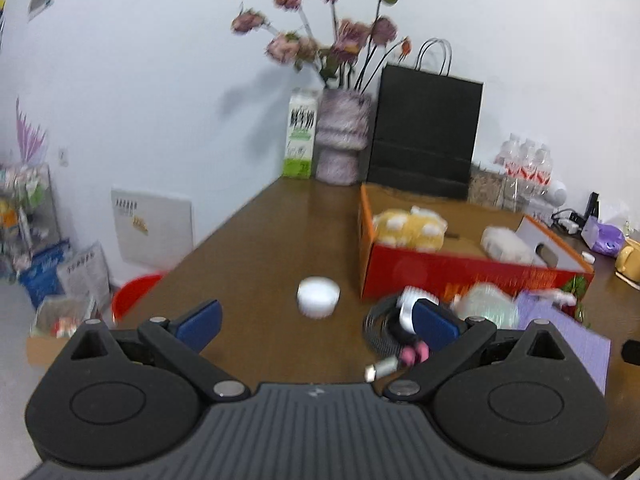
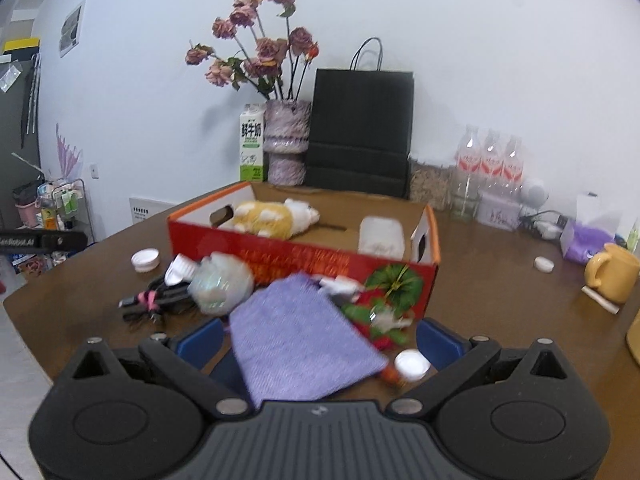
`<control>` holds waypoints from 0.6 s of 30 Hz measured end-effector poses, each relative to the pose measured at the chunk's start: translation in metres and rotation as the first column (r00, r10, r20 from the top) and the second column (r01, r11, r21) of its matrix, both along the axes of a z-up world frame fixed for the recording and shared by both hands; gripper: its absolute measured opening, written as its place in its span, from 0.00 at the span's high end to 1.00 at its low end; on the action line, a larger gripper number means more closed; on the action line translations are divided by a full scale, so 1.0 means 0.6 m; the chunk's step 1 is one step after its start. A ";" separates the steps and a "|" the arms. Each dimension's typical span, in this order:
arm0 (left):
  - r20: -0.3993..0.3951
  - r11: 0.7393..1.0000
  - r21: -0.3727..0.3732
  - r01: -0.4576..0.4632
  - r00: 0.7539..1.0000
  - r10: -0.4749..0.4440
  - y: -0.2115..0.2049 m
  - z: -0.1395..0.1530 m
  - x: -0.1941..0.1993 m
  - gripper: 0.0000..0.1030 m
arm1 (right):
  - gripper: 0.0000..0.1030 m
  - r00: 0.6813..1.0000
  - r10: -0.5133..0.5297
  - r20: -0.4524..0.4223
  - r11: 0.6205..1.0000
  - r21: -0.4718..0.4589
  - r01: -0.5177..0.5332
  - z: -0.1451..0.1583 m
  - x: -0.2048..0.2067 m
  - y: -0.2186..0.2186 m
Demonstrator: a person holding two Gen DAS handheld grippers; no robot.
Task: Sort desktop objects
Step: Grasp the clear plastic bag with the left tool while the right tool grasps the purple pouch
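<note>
both grippers' fingers stood apart and empty, the right gripper [image 2: 318, 342] over the purple cloth [image 2: 298, 336] near the red box [image 2: 304, 258], where closing might snag the small white cap [image 2: 412, 364] too.

Glossy wooden table [image 2: 500, 280], woven purple cloth [image 2: 296, 344], matt cardboard box [image 2: 304, 260].

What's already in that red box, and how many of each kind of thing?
In the red box:
Yellow-and-white plush toy: 1
White packet: 1
Total: 2, as far as both views show; the near wall hides part of the box floor.
</note>
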State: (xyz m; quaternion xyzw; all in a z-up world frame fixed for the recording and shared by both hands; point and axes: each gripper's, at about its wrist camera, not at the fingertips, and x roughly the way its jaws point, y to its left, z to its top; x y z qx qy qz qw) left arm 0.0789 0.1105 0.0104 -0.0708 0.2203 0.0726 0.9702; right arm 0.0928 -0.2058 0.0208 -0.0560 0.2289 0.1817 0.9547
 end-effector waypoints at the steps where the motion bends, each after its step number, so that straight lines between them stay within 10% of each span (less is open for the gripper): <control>1: -0.011 1.000 -0.003 0.001 1.000 -0.001 0.002 -0.006 -0.003 0.00 | 0.00 1.000 0.007 -0.008 1.000 -0.009 -0.007 -0.006 0.004 0.007; 18: -0.052 0.998 0.049 -0.028 0.998 0.030 0.044 -0.030 0.039 0.00 | 0.07 0.996 0.045 -0.081 0.994 -0.094 -0.053 -0.059 0.117 0.095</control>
